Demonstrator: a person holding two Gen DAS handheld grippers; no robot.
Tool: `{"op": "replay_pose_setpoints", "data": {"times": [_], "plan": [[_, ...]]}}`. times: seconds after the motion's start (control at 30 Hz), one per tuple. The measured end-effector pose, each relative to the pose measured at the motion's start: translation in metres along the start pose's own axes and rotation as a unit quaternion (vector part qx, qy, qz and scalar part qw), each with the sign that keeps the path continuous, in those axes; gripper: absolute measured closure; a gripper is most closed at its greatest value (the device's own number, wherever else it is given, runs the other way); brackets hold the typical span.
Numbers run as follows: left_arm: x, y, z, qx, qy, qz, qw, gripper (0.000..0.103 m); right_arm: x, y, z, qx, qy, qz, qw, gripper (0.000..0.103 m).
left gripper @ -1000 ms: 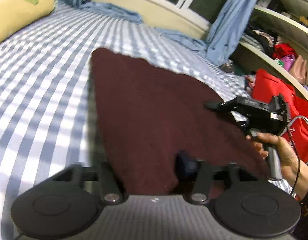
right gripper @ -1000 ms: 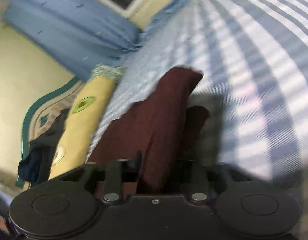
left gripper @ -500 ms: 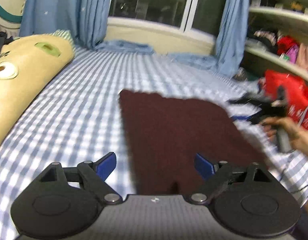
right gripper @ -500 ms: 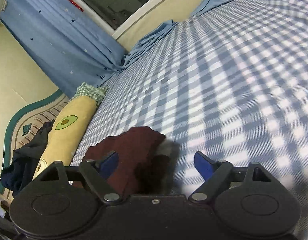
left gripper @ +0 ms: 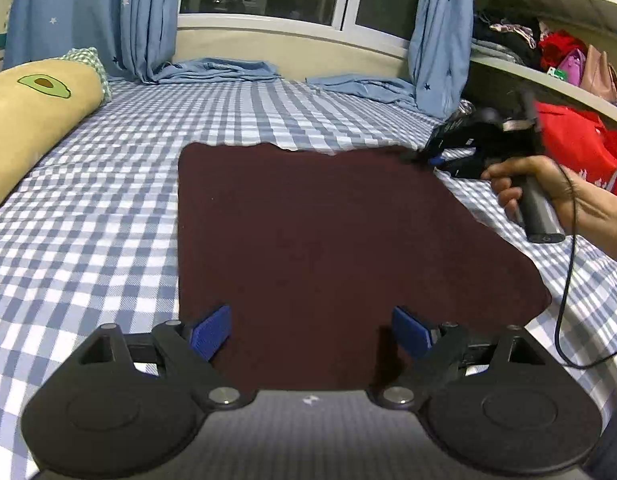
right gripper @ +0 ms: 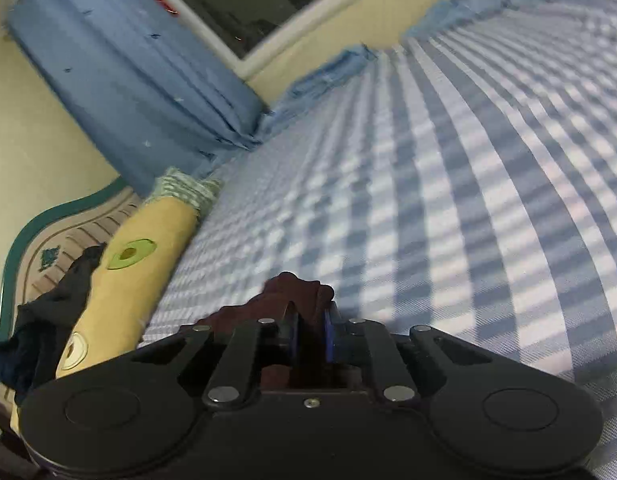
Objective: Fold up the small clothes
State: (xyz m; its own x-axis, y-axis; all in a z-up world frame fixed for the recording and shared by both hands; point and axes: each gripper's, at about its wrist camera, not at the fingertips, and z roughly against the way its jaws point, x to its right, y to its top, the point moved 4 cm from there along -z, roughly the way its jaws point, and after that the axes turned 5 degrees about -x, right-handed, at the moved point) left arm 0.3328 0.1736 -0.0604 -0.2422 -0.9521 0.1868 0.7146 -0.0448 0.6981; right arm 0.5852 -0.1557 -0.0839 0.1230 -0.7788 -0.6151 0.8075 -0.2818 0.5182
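Maroon cloth point(left gripper: 324, 248) flat on checked bed point(left gripper: 88, 240) — corner between right gripper point(right gripper: 310, 338) fingers.

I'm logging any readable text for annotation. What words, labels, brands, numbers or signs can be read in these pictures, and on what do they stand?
No text is readable in either view.
red bag: pale marks near its edge, too blurred to read.
avocado pillow: only an avocado picture, no words.
left gripper: a small white mark on its body, not legible.
dark red cloth: no label visible.

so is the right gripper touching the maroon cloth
Touching. In the right wrist view the right gripper has its blue pads closed on a bunched fold of the maroon cloth.
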Motion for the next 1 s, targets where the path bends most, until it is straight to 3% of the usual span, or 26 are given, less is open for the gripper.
{"op": "replay_pose_setpoints", "data": {"times": [0.07, 0.13, 0.23, 0.4, 0.57, 0.73, 0.8, 0.9, 1.0], "plan": [[0.000, -0.002, -0.006, -0.007, 0.003, -0.007, 0.9999, 0.013, 0.015, -0.007, -0.018, -0.035, -0.032, -0.001, 0.999, 0.088], [0.001, -0.003, -0.007, -0.011, 0.009, -0.014, 0.9998, 0.013, 0.024, -0.015, -0.030, -0.056, -0.037, -0.002, 0.998, 0.083], [0.001, -0.001, 0.002, -0.007, 0.022, -0.013, 0.9996, 0.013, 0.028, -0.015, -0.020, -0.031, -0.025, -0.020, 0.999, 0.066], [-0.003, 0.005, 0.031, 0.024, 0.026, 0.007, 0.9994, 0.012, 0.002, -0.035, 0.049, -0.001, -0.014, 0.083, 0.996, 0.066], [-0.008, 0.010, 0.038, 0.033, 0.048, 0.015, 0.9982, 0.012, -0.043, -0.104, 0.117, -0.014, 0.052, 0.168, 0.984, 0.066], [-0.004, 0.006, 0.035, 0.008, 0.045, 0.030, 0.9985, 0.011, -0.084, -0.161, 0.129, -0.040, 0.101, 0.194, 0.975, 0.066], [-0.002, 0.002, 0.035, 0.014, 0.047, 0.025, 0.9985, 0.006, -0.091, -0.175, 0.127, -0.046, 0.113, 0.200, 0.972, 0.068], [-0.005, -0.006, 0.019, -0.011, 0.060, 0.028, 0.9978, 0.006, -0.081, -0.187, 0.118, -0.054, 0.075, 0.192, 0.977, 0.068], [-0.006, -0.015, 0.008, -0.025, 0.066, 0.030, 0.9971, 0.006, -0.059, -0.190, 0.107, -0.067, 0.034, 0.182, 0.980, 0.075]]}}
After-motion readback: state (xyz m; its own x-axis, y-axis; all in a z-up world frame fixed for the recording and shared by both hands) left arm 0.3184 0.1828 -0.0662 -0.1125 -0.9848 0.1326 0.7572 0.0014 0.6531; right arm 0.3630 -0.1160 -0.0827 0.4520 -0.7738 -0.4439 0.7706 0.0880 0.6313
